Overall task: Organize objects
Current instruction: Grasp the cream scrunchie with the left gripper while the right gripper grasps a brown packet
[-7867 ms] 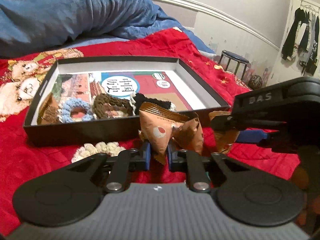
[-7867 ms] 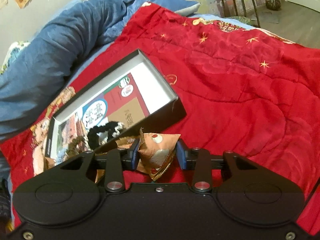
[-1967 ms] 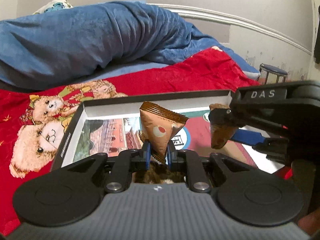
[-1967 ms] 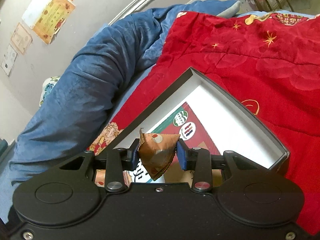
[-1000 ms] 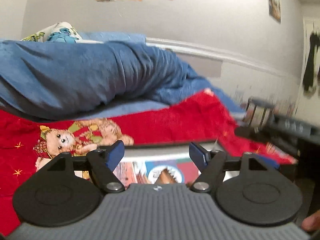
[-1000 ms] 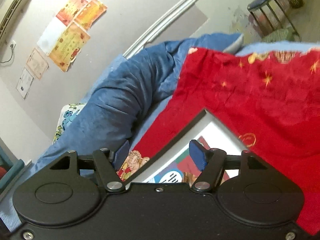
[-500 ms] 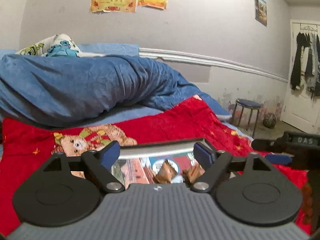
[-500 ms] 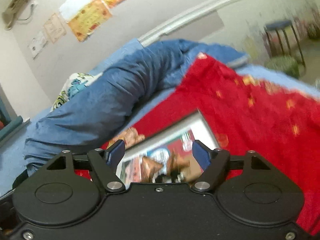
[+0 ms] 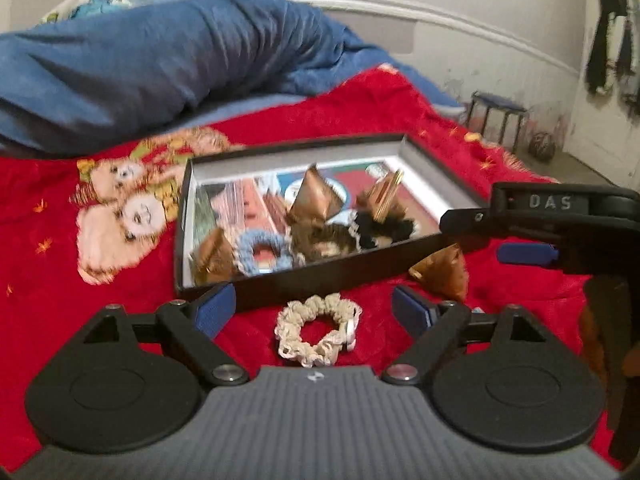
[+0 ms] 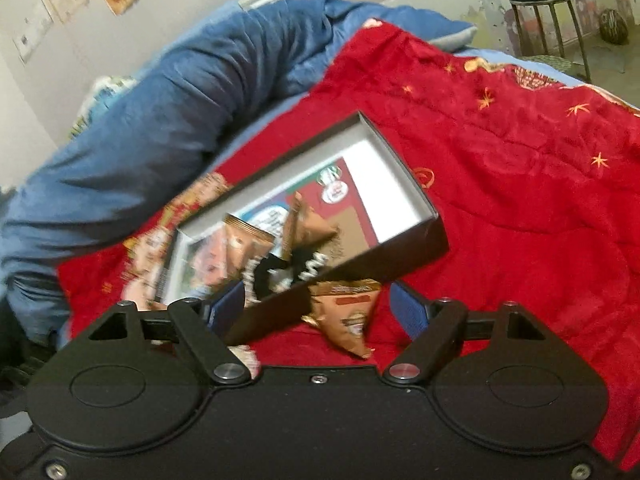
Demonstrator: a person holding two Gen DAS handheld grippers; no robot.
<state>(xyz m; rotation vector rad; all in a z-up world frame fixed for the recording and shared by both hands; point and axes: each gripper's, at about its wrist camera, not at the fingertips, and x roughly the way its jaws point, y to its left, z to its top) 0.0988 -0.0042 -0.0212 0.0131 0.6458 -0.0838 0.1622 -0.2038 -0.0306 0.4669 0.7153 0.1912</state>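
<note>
**Red blanket, two loose items left outside the box**

Red blanket [image 9: 400, 112] covers the bed, with a rumpled blue duvet [image 9: 160, 52] heaped along the far side. On the blanket sits a shallow black box [image 9: 320, 276], open at the top, with a printed sheet lining its floor. Inside it lie three brown triangular snack packets [image 9: 314, 196], plus a light blue scrunchie [image 9: 262, 246], a brown one and a black one, all crowded toward the near wall.

Two things remain outside. A cream scrunchie [image 9: 316, 332] lies on the blanket just in front of the box's near wall, and a last brown snack packet [image 10: 346, 316] lies beside the box's near right corner.

Both tools are empty. The left tool [image 9: 312, 312] has its blue pads wide apart, and the cream scrunchie lies between and just beyond them, untouched. The right tool [image 10: 318, 312] has jaws that are opening; the loose packet sits between them, but the pads do not press on it.

By my reading, the step in hand is the approach for the next pickup, one item per tool. The next move calls for each tool to go down until the pads flank its item, then close. The scrunchie is soft and flat, so the pads need to reach low. The packet looks crinkly and should be pinched across its body, clear of the box wall.
</note>
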